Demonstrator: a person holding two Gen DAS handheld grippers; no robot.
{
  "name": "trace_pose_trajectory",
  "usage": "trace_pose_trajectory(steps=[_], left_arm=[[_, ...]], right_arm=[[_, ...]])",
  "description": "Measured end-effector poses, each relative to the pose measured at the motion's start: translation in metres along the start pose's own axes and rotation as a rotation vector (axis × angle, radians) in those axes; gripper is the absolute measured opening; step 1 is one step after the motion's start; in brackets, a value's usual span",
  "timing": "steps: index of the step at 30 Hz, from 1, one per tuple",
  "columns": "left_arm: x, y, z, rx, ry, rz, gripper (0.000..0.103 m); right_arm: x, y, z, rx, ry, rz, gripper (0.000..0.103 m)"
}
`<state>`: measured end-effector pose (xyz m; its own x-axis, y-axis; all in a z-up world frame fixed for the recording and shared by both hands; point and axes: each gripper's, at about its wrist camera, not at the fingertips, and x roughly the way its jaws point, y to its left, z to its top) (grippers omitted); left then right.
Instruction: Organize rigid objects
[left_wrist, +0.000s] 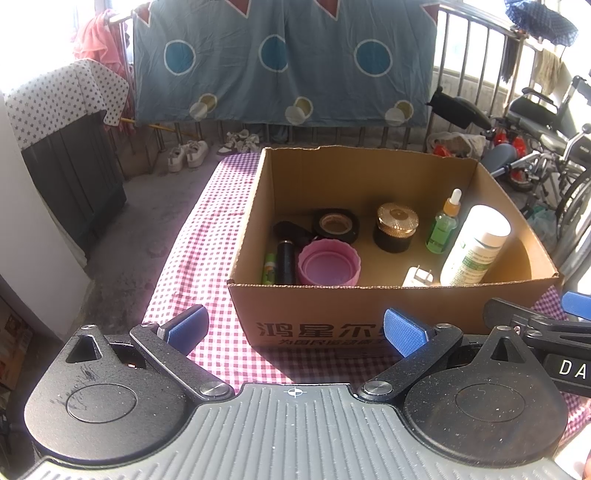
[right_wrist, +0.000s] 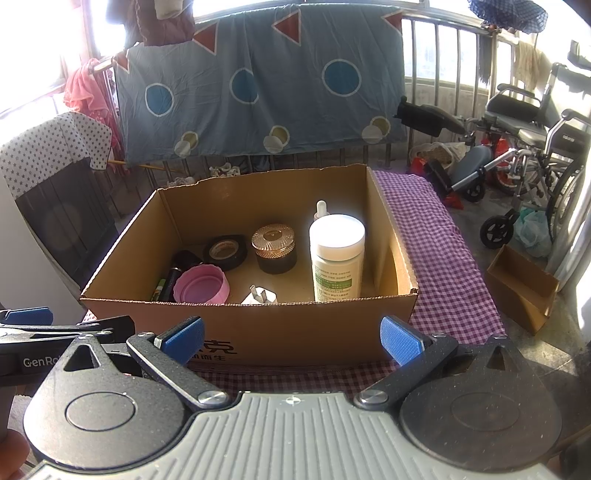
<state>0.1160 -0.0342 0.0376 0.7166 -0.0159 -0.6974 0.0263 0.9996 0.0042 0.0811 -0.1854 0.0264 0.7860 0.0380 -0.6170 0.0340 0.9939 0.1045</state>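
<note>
left gripper (left_wrist: 293, 328): jaws spread wide, nothing between them; you hold it low, just in front of the box's near wall.
right gripper (right_wrist: 291, 339): same, jaws wide apart and empty, beside the left one at the near wall.
box (left_wrist: 369, 306): open cardboard box on the checked table (left_wrist: 192, 266); all the task items you can see sit inside it.
left side of box: pink lid (left_wrist: 328, 262) upside down, black tube (left_wrist: 285, 260) and a thin green stick (left_wrist: 269, 268) touching beside it.
back of box: tape roll (left_wrist: 335, 224), gold-lidded jar (left_wrist: 396, 227) just right of it.
right side of box: green dropper bottle (left_wrist: 443, 225) upright, white bottle (left_wrist: 476, 245) in front of it, looks upright.
near wall: white plug adapter (left_wrist: 417, 277), half hidden by the wall, pose unclear.
stage: table around the box looks bare, so likely sorting is near done or you are tidying inside.
next reach: lift over the near wall first, then come down vertical.
risk: white bottle is tall and glare-washed; approach it from the side, don't clip the dropper behind.
</note>
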Motion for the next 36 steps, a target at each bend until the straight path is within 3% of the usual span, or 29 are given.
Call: trace_pose_trajectory(steps=[36], left_arm=[[-0.0025, 0.0002, 0.0012, -0.003, 0.001, 0.003, 0.101]], right_arm=[[-0.0053, 0.0048, 0.0033, -0.004, -0.001, -0.005, 0.103]])
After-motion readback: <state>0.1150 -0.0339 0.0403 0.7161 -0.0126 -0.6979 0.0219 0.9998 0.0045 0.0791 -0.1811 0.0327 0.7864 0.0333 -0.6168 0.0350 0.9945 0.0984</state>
